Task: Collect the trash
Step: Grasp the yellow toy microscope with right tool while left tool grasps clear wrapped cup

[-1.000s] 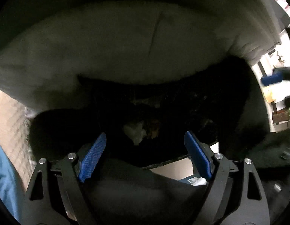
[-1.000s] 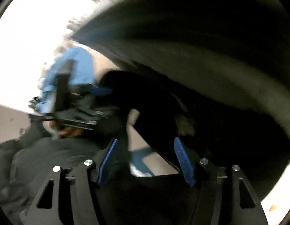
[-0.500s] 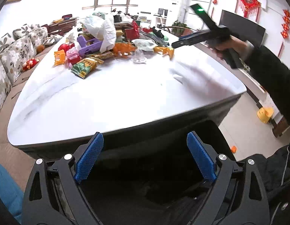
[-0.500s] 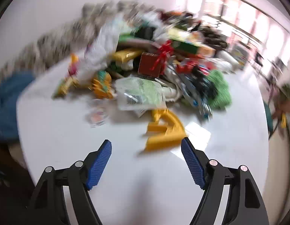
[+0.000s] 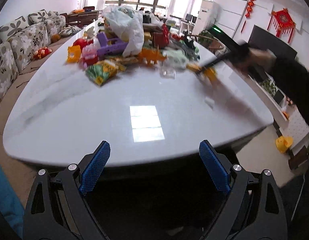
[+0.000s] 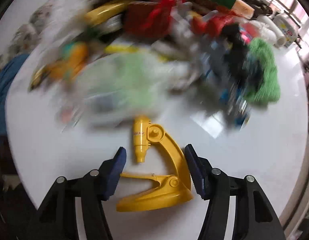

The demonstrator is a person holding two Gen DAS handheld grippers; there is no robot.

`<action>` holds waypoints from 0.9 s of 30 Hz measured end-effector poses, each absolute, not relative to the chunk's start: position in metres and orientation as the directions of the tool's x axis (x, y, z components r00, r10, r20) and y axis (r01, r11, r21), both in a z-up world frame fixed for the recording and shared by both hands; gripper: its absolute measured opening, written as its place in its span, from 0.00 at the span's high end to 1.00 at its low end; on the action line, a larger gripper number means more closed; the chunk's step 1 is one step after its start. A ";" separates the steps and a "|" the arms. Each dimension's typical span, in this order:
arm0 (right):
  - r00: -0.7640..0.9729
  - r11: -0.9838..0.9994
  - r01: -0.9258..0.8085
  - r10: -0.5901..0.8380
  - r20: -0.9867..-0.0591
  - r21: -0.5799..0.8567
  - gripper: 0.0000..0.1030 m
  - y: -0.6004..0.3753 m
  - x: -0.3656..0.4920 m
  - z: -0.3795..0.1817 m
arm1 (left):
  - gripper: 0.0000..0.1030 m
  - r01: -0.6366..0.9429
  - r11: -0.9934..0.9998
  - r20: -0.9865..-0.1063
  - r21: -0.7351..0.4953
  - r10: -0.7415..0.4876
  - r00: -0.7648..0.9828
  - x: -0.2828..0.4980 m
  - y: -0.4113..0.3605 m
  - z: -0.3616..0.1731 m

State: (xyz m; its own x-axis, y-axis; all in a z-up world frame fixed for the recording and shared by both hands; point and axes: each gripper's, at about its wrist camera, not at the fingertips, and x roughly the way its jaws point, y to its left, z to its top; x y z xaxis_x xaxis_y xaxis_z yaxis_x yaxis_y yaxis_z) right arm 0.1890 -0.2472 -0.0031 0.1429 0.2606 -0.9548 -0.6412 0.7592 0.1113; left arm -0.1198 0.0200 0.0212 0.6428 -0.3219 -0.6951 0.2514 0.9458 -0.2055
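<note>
White and shiny, the big table (image 5: 94, 108) fills both views, with a messy pile of trash (image 5: 122, 46) at its far end.

In the right wrist view, the right gripper (image 6: 155, 161) sits low over the table with its blue fingers (image 6: 118, 166) spread wide and holding nothing. A yellow toy microscope (image 6: 164, 172) lies flat on the table, right between those fingers. Its base is close to the gripper and its tube points away, toward the pile. Its curved arm runs up along the inside of the right finger, very close to it. I cannot tell if they touch. The left finger tip is just beside the thin flat part of the toy. I think the next move is only to squeeze, because the toy is already inside the gap.

The left gripper (image 5: 154, 172) is also wide and holds nothing. It hangs at the near edge of the table, well apart from the toy, so the right one is much nearer.

The left wrist view shows the whole table and the right gripper (image 5: 204, 72) far ahead and to the right, blurry, at the toy. The right wrist view shows the toy sharp, but the pile behind it is smeared.
</note>
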 end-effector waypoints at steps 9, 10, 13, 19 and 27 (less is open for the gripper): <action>0.256 0.657 -0.378 0.751 -0.608 0.653 0.42 -0.378 0.085 0.029 | 0.14 0.308 0.933 -0.677 -0.184 -0.347 0.649 -0.006 -0.046 0.041; 0.286 0.652 -0.364 0.758 -0.587 0.665 0.42 -0.387 0.073 0.030 | 0.14 0.302 0.937 -0.680 -0.174 -0.336 0.651 0.003 -0.052 0.041; 0.353 0.647 -0.357 0.761 -0.544 0.674 0.42 -0.401 0.037 0.034 | 0.14 0.264 0.954 -0.719 -0.145 -0.285 0.634 0.044 -0.076 0.032; 0.377 0.644 -0.395 0.764 -0.523 0.655 0.42 -0.405 0.018 0.037 | 0.15 0.137 0.984 -0.801 -0.114 -0.173 0.573 0.095 -0.094 0.001; 0.366 0.607 -0.454 0.794 -0.485 0.652 0.42 -0.367 0.016 0.033 | 0.61 0.157 0.980 -0.727 -0.126 -0.198 0.657 0.035 -0.070 0.021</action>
State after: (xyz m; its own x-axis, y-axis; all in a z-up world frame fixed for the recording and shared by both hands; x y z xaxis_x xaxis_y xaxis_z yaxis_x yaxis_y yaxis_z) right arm 0.0162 -0.3666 0.0330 0.3660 0.7944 -0.4848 -0.4545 0.6071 0.6518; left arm 0.0348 -0.0700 0.0213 0.6575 -0.1983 -0.7269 0.1565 0.9796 -0.1257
